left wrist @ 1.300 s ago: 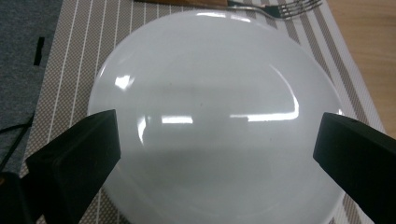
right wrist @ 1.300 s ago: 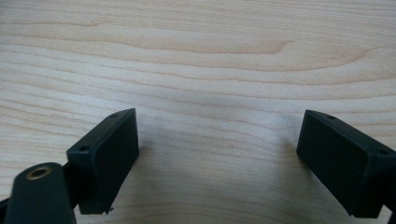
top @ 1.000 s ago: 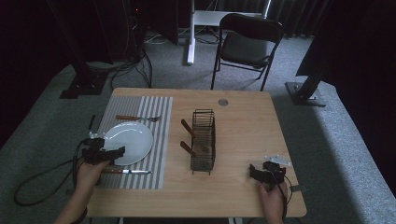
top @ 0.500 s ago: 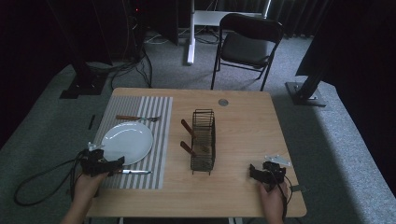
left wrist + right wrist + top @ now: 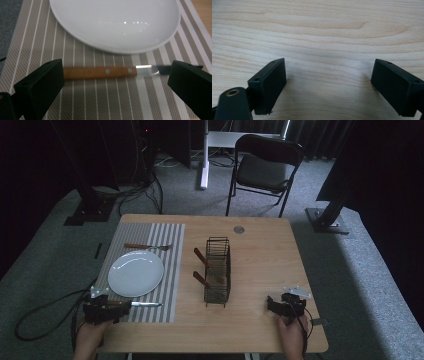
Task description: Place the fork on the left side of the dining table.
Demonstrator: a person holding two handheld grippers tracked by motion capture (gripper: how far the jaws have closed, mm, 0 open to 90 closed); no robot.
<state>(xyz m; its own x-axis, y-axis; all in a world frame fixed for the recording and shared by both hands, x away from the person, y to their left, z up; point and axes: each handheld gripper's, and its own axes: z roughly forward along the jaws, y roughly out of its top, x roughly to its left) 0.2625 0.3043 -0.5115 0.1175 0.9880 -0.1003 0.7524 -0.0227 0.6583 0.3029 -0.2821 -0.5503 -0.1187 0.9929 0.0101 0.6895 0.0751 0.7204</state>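
Left gripper view, knife (image 5: 100, 72) lying crosswise between spread left gripper (image 5: 115, 82) jaws

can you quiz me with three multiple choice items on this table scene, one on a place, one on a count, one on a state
1. Where does the knife lie?
A. on the striped placemat, beside the plate
B. inside the wire rack
C. on the chair seat

2. How many wooden handles stick out of the wire rack?
A. none
B. two
C. five

3. How do the jaws of the left gripper stand?
A. shut on the knife
B. shut on the plate's rim
C. open, one past each end of the knife's wooden handle

Answers:
1 A, the left gripper view shows the knife flat on the stripes just off the plate's edge.
2 B, the high view shows two brown handles leaning out of its left side.
3 C, the left gripper view shows both jaws wide apart, clamping nothing.
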